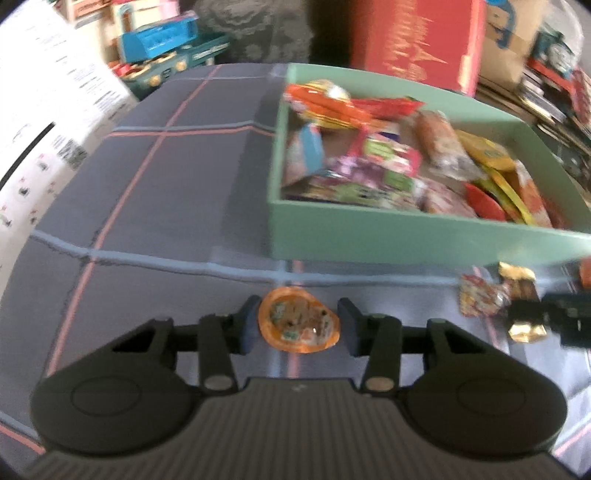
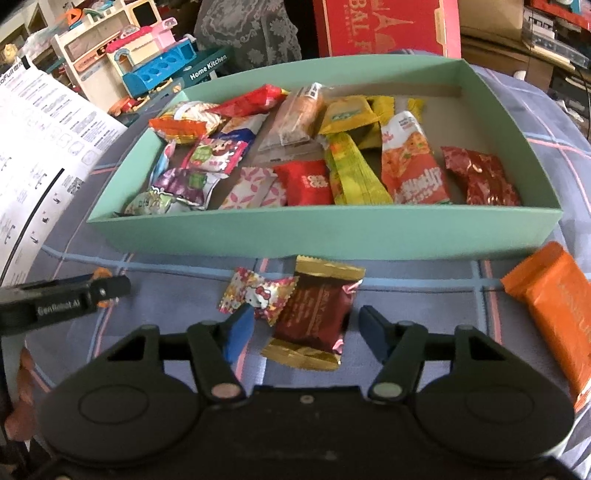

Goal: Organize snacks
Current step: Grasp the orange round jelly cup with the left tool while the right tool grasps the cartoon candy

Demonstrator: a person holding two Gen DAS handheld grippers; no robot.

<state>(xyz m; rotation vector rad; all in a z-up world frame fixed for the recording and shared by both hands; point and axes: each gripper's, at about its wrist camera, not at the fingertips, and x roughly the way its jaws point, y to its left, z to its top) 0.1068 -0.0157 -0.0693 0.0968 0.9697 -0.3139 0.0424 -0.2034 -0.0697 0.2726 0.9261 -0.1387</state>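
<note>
A mint-green box point(image 2: 332, 236) holds several wrapped snacks; it also shows in the left wrist view point(image 1: 406, 236). My left gripper point(image 1: 298, 324) is open, its fingers on either side of a round orange jelly cup point(image 1: 298, 320) on the cloth. My right gripper point(image 2: 304, 330) is open around a dark red and gold snack pack point(image 2: 314, 317) lying in front of the box. A Hello Kitty candy point(image 2: 258, 295) lies touching that pack's left side. An orange bar point(image 2: 554, 314) lies at the right.
The table has a grey-blue plaid cloth point(image 1: 166, 184). A white printed sheet point(image 2: 44, 140) lies at the left. Toy kitchen sets point(image 2: 147, 62) and a red box point(image 2: 384, 26) stand behind the table. The left gripper's side point(image 2: 55, 299) shows in the right wrist view.
</note>
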